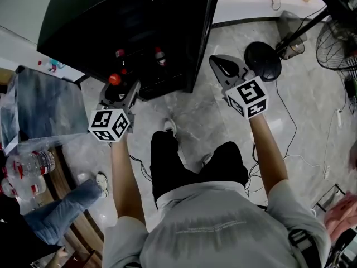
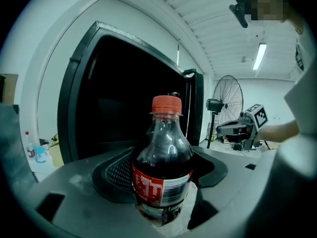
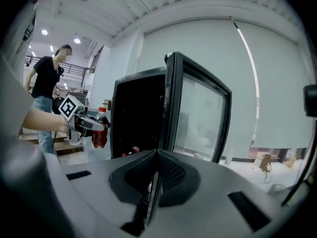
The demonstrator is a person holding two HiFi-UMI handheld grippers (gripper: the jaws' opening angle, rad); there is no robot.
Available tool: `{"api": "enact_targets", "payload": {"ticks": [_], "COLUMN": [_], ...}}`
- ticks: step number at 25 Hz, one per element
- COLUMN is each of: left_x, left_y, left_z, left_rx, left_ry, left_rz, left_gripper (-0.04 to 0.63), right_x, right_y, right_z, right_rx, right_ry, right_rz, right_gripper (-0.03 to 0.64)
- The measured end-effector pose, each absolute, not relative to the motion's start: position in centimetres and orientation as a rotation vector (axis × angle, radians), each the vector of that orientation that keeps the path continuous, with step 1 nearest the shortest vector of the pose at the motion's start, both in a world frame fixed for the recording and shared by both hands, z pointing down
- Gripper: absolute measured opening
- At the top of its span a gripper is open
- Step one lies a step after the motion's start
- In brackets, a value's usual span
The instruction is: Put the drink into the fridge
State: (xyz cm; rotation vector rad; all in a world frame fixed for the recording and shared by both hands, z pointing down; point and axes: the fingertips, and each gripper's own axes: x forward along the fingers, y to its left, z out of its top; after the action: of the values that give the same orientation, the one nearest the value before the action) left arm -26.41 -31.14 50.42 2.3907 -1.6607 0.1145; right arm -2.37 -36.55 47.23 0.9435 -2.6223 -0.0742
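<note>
A small cola bottle [image 2: 162, 167] with a red cap [image 1: 115, 79] stands upright between the jaws of my left gripper [image 1: 120, 92], which is shut on its body. It hangs just in front of the black fridge [image 1: 128, 21], at the left of the dark open interior [image 2: 124, 113]. Two red-capped bottles [image 1: 159, 54] stand inside on a shelf. My right gripper [image 1: 216, 62] is shut with nothing seen between its jaws, level with the edge of the fridge's glass door [image 3: 200, 120]. From the right gripper view my left gripper [image 3: 85, 124] carries the bottle [image 3: 100, 133].
A glass-topped stand [image 1: 42, 102] is at the left with water bottles [image 1: 33, 163] beside it. A standing fan [image 1: 334, 38] and its round base [image 1: 262, 60] are at the right, with cables on the floor. A person in jeans [image 1: 61, 211] stands to the left.
</note>
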Motion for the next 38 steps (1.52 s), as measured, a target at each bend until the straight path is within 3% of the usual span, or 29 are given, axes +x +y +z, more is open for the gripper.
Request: {"api": "enact_targets", "payload": {"ticks": [22, 38], "left_x": [-24.1, -20.0], "left_y": [-40.8, -50.8], "left_z": [78.0, 87.8], "left_rx": [2.459, 2.500], "left_ry": [-1.583, -1.506], "left_rz": [0.130, 0.184], "left_gripper": [0.306, 0.307], "right_x": [0.0, 1.6], "right_y": [-42.8, -43.9], "right_z": [76.0, 81.4], "right_rx": [1.077, 1.145], "right_ry": [-2.604, -2.523], "right_rz": [0.003, 0.074], "right_gripper": [0.000, 0.000]}}
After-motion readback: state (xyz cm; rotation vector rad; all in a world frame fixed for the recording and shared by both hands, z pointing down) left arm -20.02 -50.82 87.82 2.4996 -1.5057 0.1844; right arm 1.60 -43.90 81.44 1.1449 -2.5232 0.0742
